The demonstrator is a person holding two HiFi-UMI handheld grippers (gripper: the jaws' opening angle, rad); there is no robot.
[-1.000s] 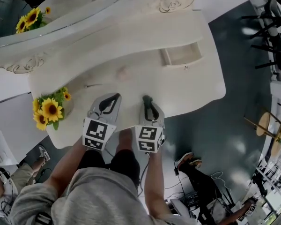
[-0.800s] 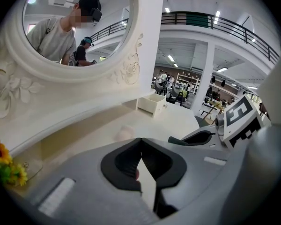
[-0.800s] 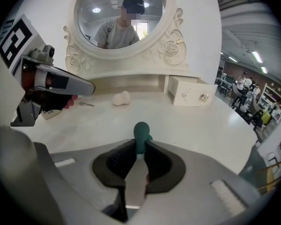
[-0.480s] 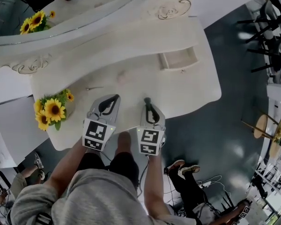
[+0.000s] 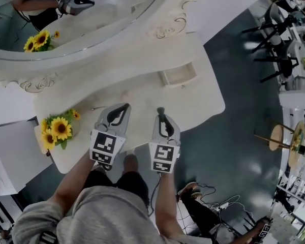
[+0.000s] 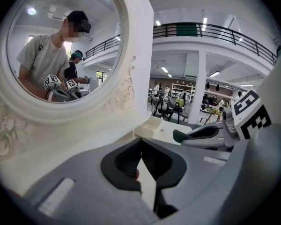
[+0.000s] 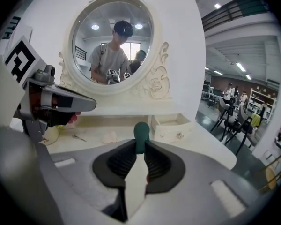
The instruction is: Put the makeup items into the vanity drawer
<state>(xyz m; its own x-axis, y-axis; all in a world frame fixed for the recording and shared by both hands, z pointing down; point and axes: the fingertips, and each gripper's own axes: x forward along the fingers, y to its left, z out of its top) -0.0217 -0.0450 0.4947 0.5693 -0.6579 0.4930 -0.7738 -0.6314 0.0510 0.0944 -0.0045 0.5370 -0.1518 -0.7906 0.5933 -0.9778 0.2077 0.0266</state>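
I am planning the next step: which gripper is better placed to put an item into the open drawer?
Right. The right gripper grips the dark green item, and the drawer lies ahead on its side. The left gripper holds nothing.

Surface (image 5: 142, 70): cream paint, smooth, low sheen. Drawer (image 5: 177, 76): same finish.
Mirror (image 5: 66, 19): glossy glass. Its frame (image 5: 165, 32): carved relief, cream-painted.
Left claw (image 5: 126, 105) and right claw (image 5: 160, 110): matt grey plastic shells, with dark, ribbed, rubber-like pads (image 7: 119, 162).
Makeup tool (image 7: 141, 134), centre of the right gripper view: dark green, matt, smooth.
Marker cubes (image 5: 162, 159): flat black-and-white print.
Floor (image 5: 244, 111): dark, polished, reflective.
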